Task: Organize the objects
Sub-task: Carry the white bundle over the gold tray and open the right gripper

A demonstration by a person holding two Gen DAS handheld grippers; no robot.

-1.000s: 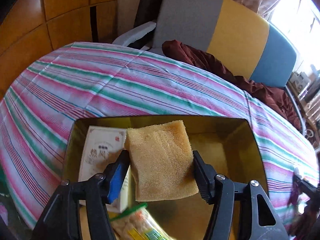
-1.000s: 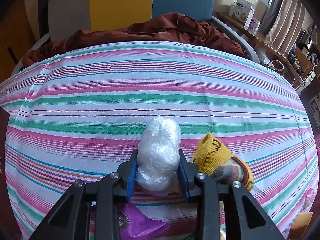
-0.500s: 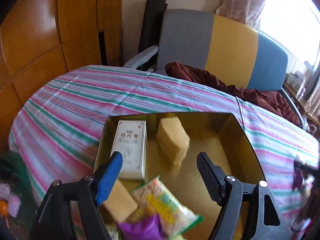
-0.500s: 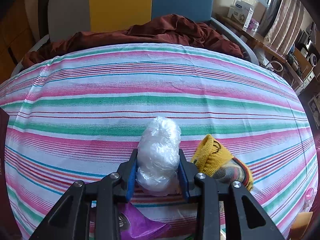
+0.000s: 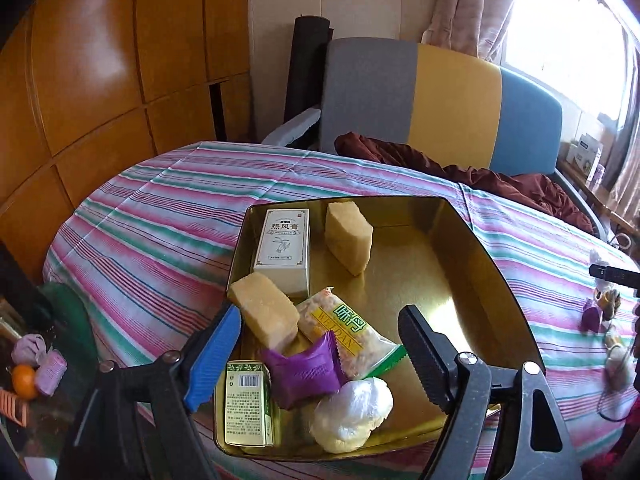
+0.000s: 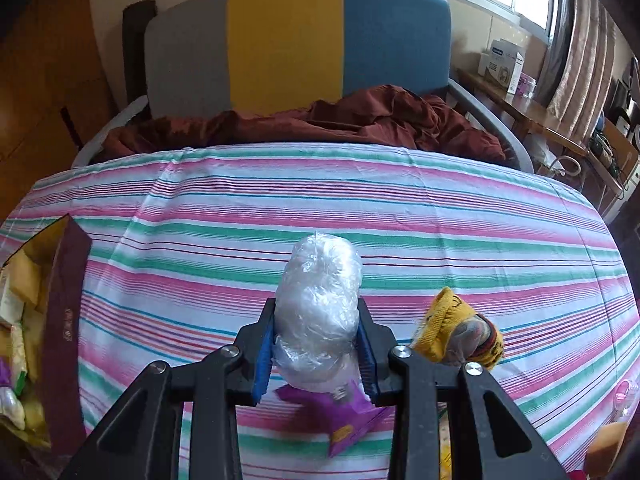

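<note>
A gold tin box sits on the striped tablecloth. In it lie a white carton, two yellow sponges, a snack bag, a purple packet, a green-gold carton and a plastic-wrapped ball. My left gripper is open and empty above the box's near end. My right gripper is shut on a clear plastic-wrapped bundle, held above the cloth. The box's dark outer wall shows at the left of the right wrist view.
A yellow knitted sock and a purple packet lie on the cloth by the right gripper. A sofa with a maroon blanket stands behind the table. A wooden wall is at the left.
My left gripper let go of the yellow sponge, which now stands in the box, and drew back and up. My right gripper lifted the plastic bundle and drew back.
</note>
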